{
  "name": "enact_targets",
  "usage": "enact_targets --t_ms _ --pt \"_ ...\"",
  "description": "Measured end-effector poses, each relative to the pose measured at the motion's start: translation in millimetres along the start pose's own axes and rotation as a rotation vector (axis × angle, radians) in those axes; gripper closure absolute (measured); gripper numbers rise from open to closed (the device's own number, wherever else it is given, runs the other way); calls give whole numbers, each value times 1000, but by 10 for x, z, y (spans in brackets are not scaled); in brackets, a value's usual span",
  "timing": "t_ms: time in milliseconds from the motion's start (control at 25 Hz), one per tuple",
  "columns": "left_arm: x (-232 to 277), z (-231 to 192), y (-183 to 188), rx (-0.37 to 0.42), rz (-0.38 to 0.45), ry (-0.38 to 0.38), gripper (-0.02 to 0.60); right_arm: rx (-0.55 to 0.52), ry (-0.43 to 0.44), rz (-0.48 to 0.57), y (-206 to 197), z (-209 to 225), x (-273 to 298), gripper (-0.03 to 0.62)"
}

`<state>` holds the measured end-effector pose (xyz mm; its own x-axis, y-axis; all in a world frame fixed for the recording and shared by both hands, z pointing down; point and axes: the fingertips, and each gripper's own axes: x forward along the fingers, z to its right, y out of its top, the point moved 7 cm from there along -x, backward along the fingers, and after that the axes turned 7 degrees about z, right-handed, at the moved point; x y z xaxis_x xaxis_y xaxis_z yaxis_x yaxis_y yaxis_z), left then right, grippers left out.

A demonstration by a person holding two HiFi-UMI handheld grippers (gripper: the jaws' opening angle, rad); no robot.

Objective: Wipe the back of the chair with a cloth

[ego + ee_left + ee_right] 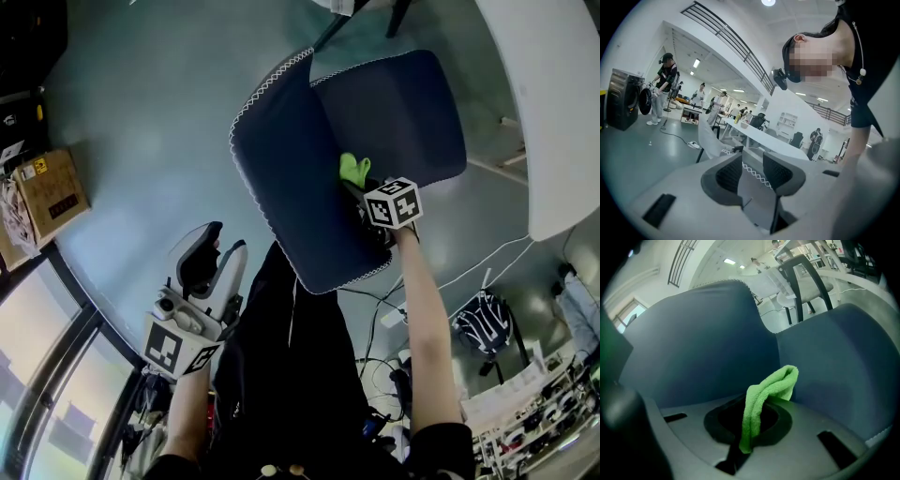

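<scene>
Right hand-held gripper (747, 430) is clamped on the green cloth (765, 392), right by the crease of the dark-blue chair (281, 159). Left hand-held gripper (752, 176) has jaws apart, empty, well off to the side. Wiping prob. barely underway (no wiped area distinguishable).

The right arm (424, 319) reaches straight up from the lower right of the head view to the frame's centre, where the right gripper (360, 191) has its jaws clamped on a green cloth (757, 404). The left gripper (223, 251) is held low at lower left, jaws parted with nothing between them.
</scene>
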<state>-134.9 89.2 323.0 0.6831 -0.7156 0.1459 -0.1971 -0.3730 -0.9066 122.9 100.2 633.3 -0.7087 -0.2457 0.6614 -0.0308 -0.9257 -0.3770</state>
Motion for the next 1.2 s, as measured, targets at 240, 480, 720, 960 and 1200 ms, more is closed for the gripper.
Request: enact_targets --t_ms 240,480,720,960,1200 --pt "136 52 36 70 -56 -67 577 -3 46 -63 -101 7 -38 574" --pt "276 169 58 107 -92 -120 577 -78 92 -203 -278 1 -118 574" --pt "319 279 8 75 -76 -104 577 0 133 -243 -497 90 -214 574" --pt "313 350 35 98 -75 -105 577 42 114 -292 -745 165 -371 574" --pt "272 453 121 104 -37 -142 577 1 -18 -92 -608 155 -749 574"
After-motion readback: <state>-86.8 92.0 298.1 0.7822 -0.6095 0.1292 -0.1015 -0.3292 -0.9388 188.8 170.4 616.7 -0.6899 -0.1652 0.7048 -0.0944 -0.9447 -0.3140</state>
